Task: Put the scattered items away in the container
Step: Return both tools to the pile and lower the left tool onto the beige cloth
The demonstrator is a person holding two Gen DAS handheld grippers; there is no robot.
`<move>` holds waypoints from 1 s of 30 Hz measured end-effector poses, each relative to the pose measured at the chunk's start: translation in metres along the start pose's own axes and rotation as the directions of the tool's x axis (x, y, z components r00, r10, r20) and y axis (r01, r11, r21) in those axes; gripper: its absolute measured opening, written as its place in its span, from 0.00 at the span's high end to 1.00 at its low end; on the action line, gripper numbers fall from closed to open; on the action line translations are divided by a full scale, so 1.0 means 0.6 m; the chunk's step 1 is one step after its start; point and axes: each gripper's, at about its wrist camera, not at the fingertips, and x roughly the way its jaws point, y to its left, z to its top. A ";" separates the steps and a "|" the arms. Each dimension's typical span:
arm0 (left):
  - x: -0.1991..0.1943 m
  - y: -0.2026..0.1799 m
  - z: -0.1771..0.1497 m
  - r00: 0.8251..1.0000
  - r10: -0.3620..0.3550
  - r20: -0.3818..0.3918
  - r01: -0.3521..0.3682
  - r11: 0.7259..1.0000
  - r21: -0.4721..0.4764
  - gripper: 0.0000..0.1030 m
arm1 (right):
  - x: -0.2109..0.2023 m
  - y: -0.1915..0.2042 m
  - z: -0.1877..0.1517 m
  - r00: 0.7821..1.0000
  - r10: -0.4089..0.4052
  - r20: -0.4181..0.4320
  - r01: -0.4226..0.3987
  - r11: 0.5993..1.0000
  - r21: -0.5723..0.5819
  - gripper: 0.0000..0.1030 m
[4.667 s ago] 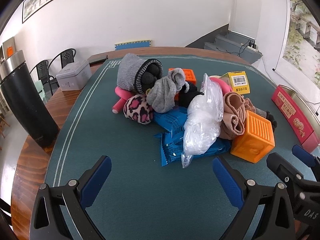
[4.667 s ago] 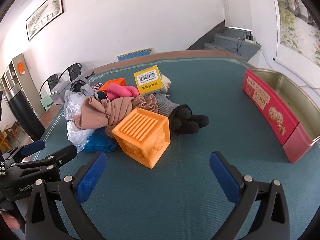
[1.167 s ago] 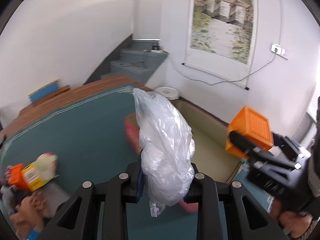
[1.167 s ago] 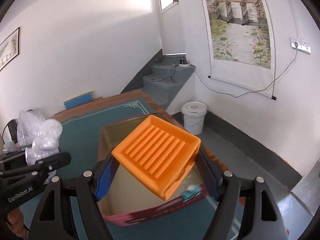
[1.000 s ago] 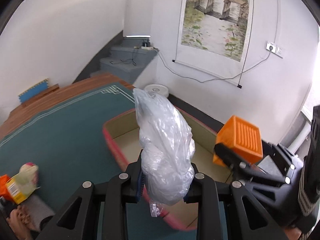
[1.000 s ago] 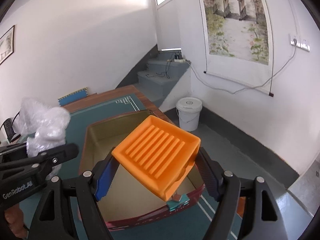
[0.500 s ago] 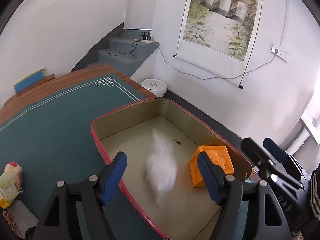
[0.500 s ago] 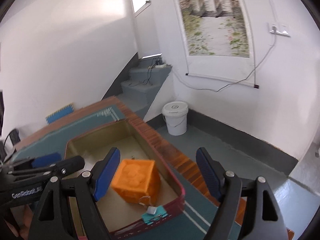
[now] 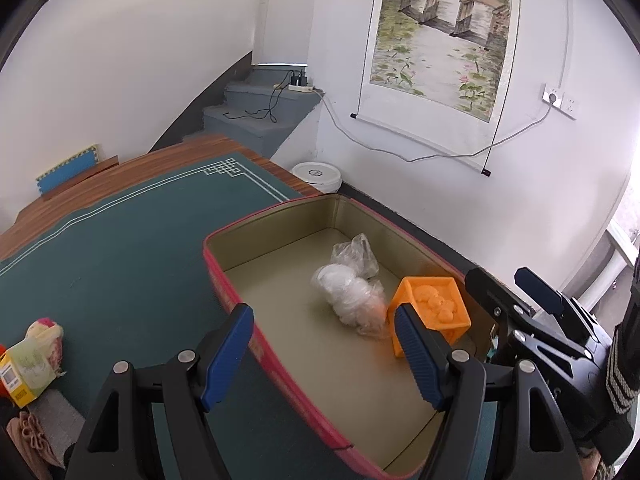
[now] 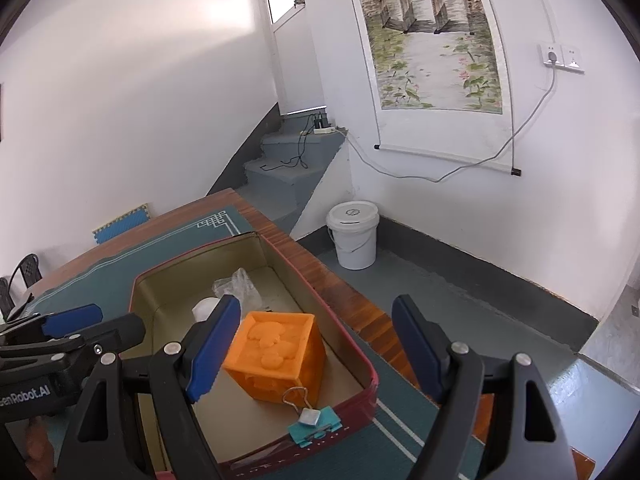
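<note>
Hovering with both claws, left claw (image 9: 324, 354) and right claw (image 10: 316, 350), gaping empty above red rectangular tin container (image 9: 224, 280); risking clipping its rim when withdrawing, tipping orange plastic cube (image 10: 278, 354) beside clear plastic bag (image 9: 352, 296).

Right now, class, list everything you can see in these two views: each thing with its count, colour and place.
tin container: one, red outside, gold inside, on the table's edge
orange cube: one, inside the container
clear plastic bag: one, whitish, inside, beside the cube
binder clip: one, teal, on the container's near rim
table mat: one, dark green
yellow box: one, on the mat, far left
beige cloth: one, below the box
bucket: one, white, on the floor
scroll painting: one, on the wall
left tongs: open, empty
right tongs: open, empty
</note>
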 end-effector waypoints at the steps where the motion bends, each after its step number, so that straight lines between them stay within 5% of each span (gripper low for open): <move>1: -0.005 0.004 -0.003 1.000 0.005 -0.001 -0.005 1.000 -0.001 0.28 | -0.001 0.002 0.000 1.000 0.006 0.003 -0.006 1.000 -0.003 0.21; 14: -0.075 0.062 -0.048 0.995 0.095 -0.002 -0.095 0.995 -0.039 0.28 | -0.035 0.056 0.010 0.992 0.126 -0.031 -0.127 0.991 -0.039 0.21; 30: -0.176 0.188 -0.123 0.977 0.211 -0.012 -0.210 0.965 -0.158 0.27 | -0.067 0.233 -0.023 0.959 0.268 -0.092 -0.282 0.939 -0.198 0.18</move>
